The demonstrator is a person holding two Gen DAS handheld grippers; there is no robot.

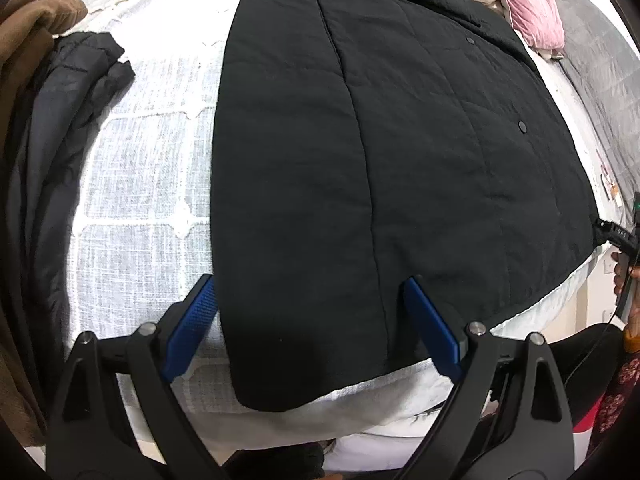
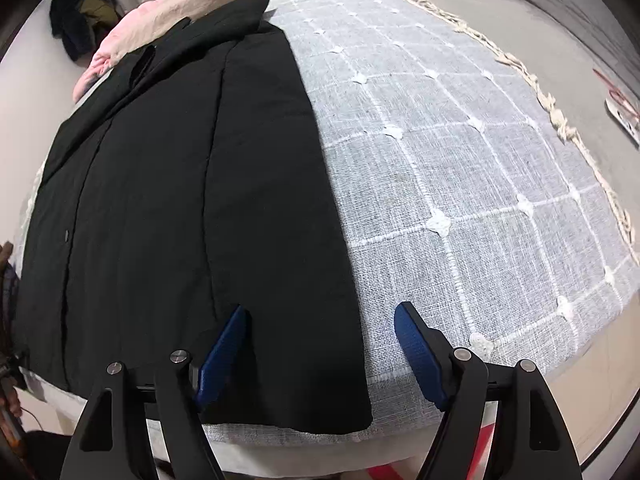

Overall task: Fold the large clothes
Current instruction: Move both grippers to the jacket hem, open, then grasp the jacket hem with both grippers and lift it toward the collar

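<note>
Black hand-held gripper [image 1: 312, 312] frames, blue ribbed pads [image 1: 192, 324], silver pivot screws [image 1: 476, 326].

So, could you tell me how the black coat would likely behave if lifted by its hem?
The black coat would probably sag and drape, since it lies limp on the bedspread. Its quilted padding suggests some bulk, so folds may spring back. The smooth shell might slip between open pads.
</note>
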